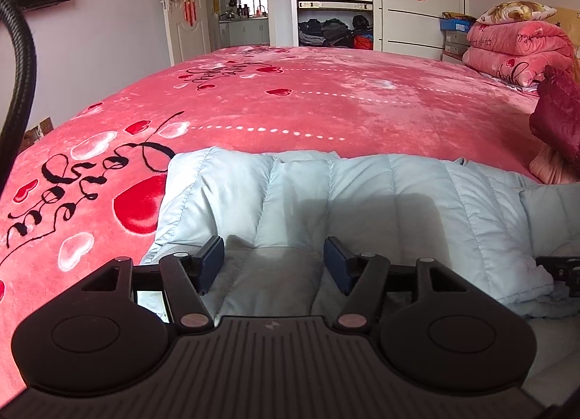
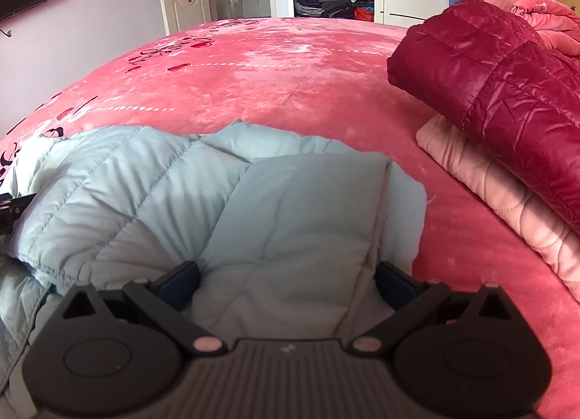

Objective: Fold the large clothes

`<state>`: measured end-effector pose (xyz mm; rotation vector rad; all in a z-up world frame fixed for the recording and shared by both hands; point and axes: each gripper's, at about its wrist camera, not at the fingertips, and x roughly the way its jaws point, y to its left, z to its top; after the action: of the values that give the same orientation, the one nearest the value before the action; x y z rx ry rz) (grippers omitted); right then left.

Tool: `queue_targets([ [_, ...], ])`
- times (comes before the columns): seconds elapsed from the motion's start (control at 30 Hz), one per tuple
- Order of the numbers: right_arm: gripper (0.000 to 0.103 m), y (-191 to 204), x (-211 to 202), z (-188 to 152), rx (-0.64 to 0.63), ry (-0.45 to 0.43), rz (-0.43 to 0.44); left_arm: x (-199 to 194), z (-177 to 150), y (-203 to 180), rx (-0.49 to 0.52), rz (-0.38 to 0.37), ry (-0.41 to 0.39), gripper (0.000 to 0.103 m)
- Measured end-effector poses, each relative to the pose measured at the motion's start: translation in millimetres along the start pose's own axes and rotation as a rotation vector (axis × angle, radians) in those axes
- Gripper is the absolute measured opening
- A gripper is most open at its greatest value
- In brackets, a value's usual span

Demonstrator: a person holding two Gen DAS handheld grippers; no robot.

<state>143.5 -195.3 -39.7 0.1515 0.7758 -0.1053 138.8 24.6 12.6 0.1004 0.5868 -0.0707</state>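
Observation:
A pale blue quilted down jacket [image 1: 362, 201] lies on the pink bed cover [image 1: 308, 99] at the near edge. My left gripper [image 1: 273, 263] is open, its jaws wide apart, low over the jacket's left part. My right gripper [image 2: 286, 284] is open too, jaws wide apart, with a folded part of the same jacket [image 2: 253, 201] lying between the fingers. Nothing is pinched. The tip of the right gripper shows at the right edge of the left wrist view [image 1: 565, 270].
A folded dark red down jacket [image 2: 489, 74] sits on a folded pink quilted garment [image 2: 507, 194] at the right. Folded pink blankets and a pillow [image 1: 518, 45] are stacked at the far right. An open wardrobe [image 1: 333, 1] and a door stand beyond the bed.

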Motion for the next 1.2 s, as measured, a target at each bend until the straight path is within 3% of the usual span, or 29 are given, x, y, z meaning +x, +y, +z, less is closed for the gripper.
queue_targets([
  [0.27, 0.102, -1, -28, -5, -0.015, -0.044, 0.023, -42, 6, 6, 0.037, -0.028, -0.029, 0.089],
  [0.5, 0.102, -17, -72, -13, -0.027, -0.112, 0.025, -83, 6, 35, 0.053, -0.041, 0.008, 0.093],
  [0.67, 0.102, -41, -105, -17, 0.063, -0.155, 0.027, -115, 3, 65, 0.023, -0.042, 0.042, 0.094],
  [0.83, 0.102, -61, -142, -27, 0.197, -0.187, 0.089, -142, -2, 87, -0.01, -0.079, 0.088, 0.098],
  [1.03, 0.102, -64, -172, -56, 0.25, -0.112, 0.161, -148, -18, 101, -0.002, -0.137, 0.18, 0.098],
  [1.2, 0.099, -41, -178, -88, 0.171, 0.062, 0.159, -133, -31, 113, -0.024, -0.175, 0.275, 0.098],
])
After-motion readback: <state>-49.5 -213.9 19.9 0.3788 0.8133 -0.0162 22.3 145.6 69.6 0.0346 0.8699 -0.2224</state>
